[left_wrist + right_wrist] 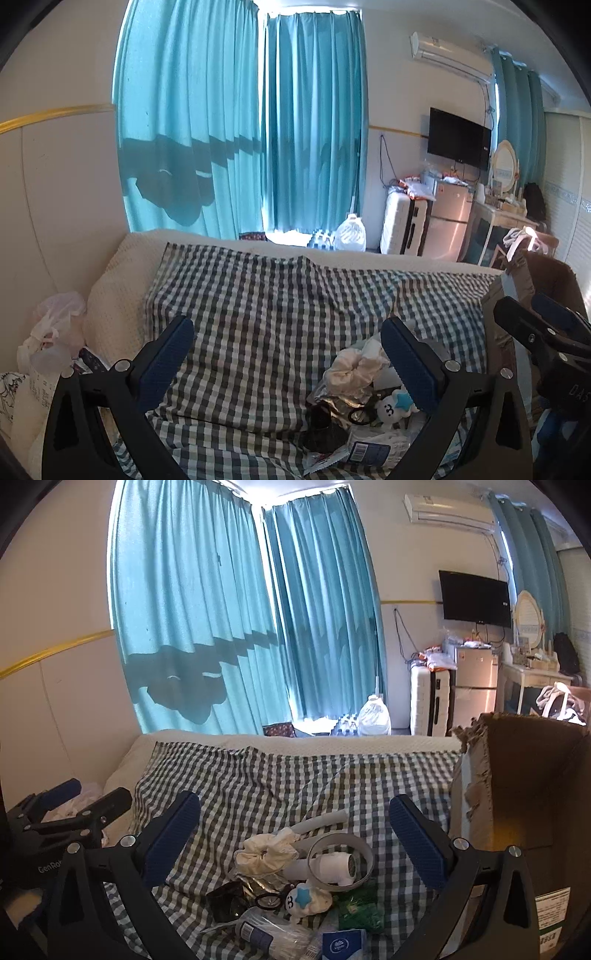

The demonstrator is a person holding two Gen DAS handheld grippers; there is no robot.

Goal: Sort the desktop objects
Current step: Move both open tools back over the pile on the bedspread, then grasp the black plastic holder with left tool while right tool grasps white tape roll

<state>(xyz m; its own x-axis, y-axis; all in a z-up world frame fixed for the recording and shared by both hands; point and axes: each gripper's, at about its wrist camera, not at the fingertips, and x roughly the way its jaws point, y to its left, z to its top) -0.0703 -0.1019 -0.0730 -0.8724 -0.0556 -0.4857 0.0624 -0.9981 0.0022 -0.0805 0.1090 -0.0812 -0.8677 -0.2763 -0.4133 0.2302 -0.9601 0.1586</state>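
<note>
We see a heap of small clutter on the checked bedspread near the bed's front edge: a cream scrunchie, a white plush toy with a blue star, crinkled foil. Our left gripper and right gripper hover above it, both spread wide and empty. A torn cardboard box stands at the bed's right edge.

Setting: a lived-in bedroom in a home — bed with checked sheet, teal curtains over a bright window, wall air conditioner, wall-mounted television, white suitcase, small fridge, dressing table with oval mirror — household clutter on top.
</note>
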